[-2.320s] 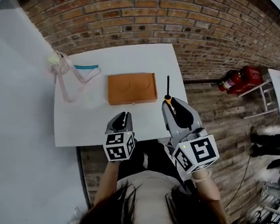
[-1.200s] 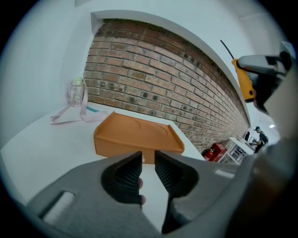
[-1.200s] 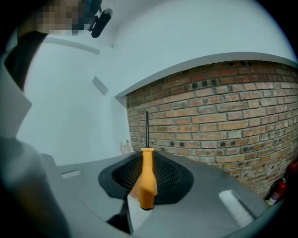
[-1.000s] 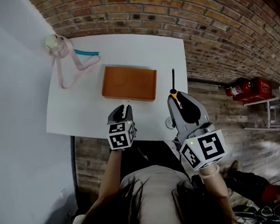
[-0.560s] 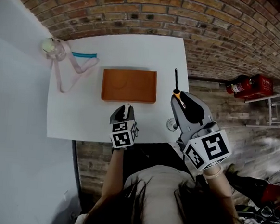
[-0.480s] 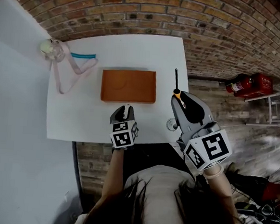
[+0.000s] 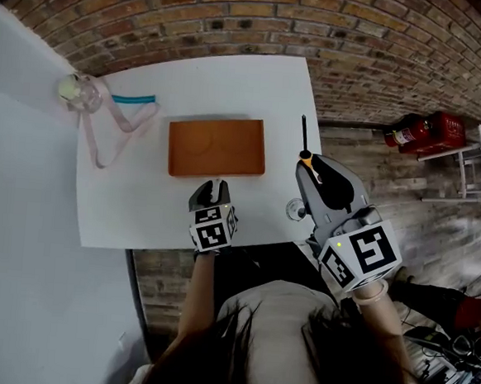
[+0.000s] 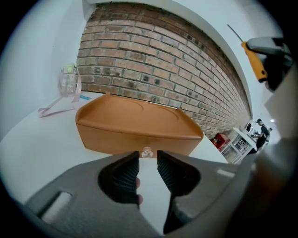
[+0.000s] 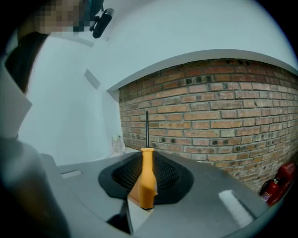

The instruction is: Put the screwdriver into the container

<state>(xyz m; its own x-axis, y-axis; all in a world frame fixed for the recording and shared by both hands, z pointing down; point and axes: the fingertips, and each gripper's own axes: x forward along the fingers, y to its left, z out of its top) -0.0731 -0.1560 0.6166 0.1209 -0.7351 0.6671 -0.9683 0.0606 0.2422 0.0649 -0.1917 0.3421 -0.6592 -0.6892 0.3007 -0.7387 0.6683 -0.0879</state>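
The orange container (image 7: 217, 146) stands shut in the middle of the white table (image 7: 139, 212), its lid down. On its front wall sits a small clear knob (image 8: 146, 152). My left gripper (image 7: 216, 185) hovers just in front of that wall. In the left gripper view its jaws (image 8: 148, 160) have just been opening; nothing lies between them, and the knob is just past the tips. My right gripper (image 7: 309, 161) is shut on the screwdriver's orange handle (image 9: 146, 183) beside the table's right edge. The black shaft (image 7: 304, 138) points away from me.
A clear jar (image 7: 73, 91) with a pink strap and a blue strip (image 7: 132, 100) lies at the table's far left. A brick wall (image 7: 262, 23) runs behind the table. On the floor to the right stands a red fire extinguisher (image 7: 419, 131).
My left gripper has sunk and edged closer to the container's front wall, and its jaws have spread a little. The right gripper with the screwdriver has stayed about where it was.
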